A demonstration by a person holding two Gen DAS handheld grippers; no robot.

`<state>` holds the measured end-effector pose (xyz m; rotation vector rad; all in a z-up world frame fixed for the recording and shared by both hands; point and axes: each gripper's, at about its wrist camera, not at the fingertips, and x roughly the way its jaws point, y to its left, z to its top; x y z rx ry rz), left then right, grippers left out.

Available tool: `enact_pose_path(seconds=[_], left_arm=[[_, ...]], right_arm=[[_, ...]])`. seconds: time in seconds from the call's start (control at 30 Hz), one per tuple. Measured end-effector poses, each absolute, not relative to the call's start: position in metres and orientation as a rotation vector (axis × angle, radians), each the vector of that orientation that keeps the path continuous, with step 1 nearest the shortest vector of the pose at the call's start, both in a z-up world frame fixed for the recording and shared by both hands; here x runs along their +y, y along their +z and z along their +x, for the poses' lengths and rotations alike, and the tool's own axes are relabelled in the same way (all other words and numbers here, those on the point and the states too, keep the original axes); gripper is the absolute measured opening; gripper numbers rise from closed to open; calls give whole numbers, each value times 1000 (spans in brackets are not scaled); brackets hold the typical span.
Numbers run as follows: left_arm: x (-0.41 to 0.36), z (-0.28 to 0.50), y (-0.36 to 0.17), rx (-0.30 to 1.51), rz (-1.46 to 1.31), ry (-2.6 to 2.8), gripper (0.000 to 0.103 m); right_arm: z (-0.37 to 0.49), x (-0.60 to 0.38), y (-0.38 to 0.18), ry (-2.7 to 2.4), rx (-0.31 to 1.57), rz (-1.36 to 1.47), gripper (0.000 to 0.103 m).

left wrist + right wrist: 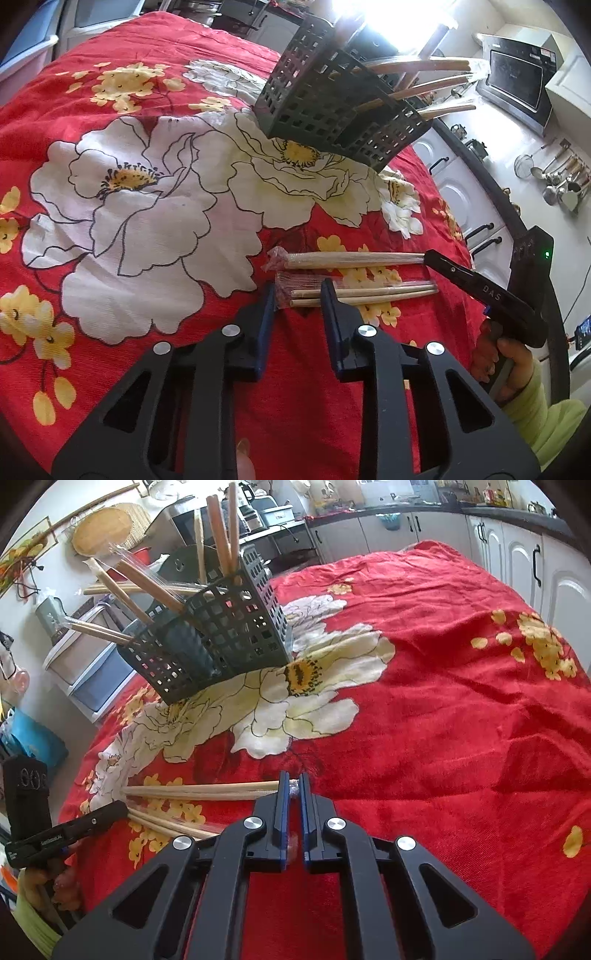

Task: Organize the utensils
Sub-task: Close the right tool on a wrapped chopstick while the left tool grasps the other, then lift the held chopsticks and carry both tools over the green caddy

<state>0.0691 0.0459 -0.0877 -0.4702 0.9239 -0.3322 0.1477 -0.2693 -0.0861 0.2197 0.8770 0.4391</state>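
Observation:
Two plastic-wrapped pairs of wooden chopsticks lie side by side on the red flowered cloth (129,206). My left gripper (298,293) is shut on the crinkled wrapper end of the nearer pair (388,291); the sticks run off to the right under its right finger. My right gripper (293,786) is shut on the wrapper end of the other pair (199,790), which stretches away to the left. Each gripper shows in the other's view: the right gripper (426,254) and the left gripper (123,808). A black perforated utensil holder (332,107) (221,635) stands behind, with several wrapped sticks leaning in it.
The cloth's edge curves past the chopsticks, with white kitchen cabinets (454,192) beyond it. A microwave (517,81) and hanging ladles (561,181) sit further off. Storage drawers (92,672) stand beside the table. A hand in a light green sleeve (535,398) grips the right tool.

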Motion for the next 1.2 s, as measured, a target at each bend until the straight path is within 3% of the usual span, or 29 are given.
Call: enact_pose_path(seconds=[0.2,1.2], left_arm=[[53,68,-86,914,-502,-341,2],[19,76,52,602,-357,-490,1]], right_arm=[[142,-268,-69,441,811,191,5],[116,-240,50,539,461,37,4]])
